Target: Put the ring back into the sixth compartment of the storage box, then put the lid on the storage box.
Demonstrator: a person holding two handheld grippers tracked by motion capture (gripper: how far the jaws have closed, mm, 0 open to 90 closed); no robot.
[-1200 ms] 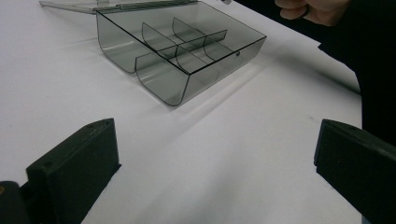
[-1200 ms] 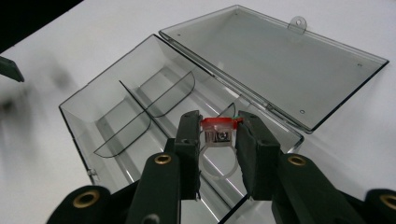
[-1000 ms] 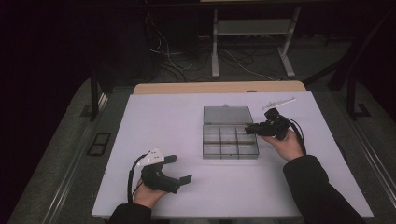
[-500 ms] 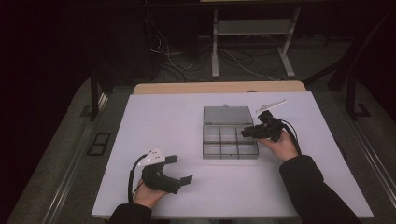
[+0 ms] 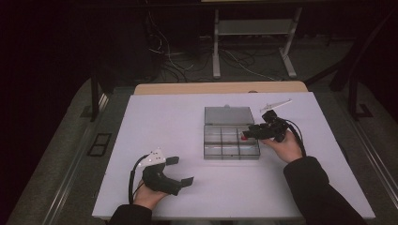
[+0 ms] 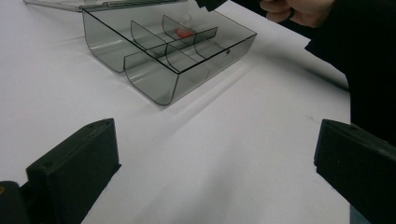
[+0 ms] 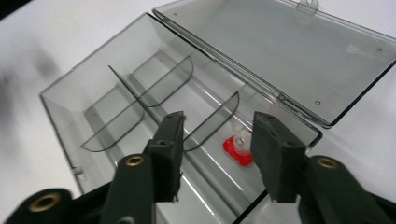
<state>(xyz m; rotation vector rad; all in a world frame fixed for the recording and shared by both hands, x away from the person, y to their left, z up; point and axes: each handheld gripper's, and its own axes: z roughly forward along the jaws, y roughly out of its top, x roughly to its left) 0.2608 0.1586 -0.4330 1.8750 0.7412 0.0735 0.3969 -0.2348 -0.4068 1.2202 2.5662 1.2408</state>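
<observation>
A clear grey compartment box (image 5: 231, 149) stands mid-table with its lid (image 5: 228, 116) laid flat behind it. A small red and white piece (image 7: 238, 148) lies on the floor of the back right compartment, also seen as a red piece (image 5: 244, 138) from above. My right gripper (image 5: 248, 134) hovers just over it. Its jaws have just been opening and now stand apart, either side of the piece without touching it. My left gripper (image 5: 180, 171) rests near the table's front left, jaws wide open on nothing. From the left gripper (image 6: 215, 154) the box (image 6: 168, 51) lies ahead.
The white table top (image 5: 164, 122) has bare room left of the box and in front of it. A wooden edge (image 5: 220, 88) runs along the back. Beyond it are cables and a metal stand (image 5: 253, 47) on the dark floor. A sleeve (image 6: 369, 70) reaches in at the right.
The right gripper's jaws have spread apart over the box's back right compartment, and a red piece now shows beneath them. The left gripper has stayed put.
</observation>
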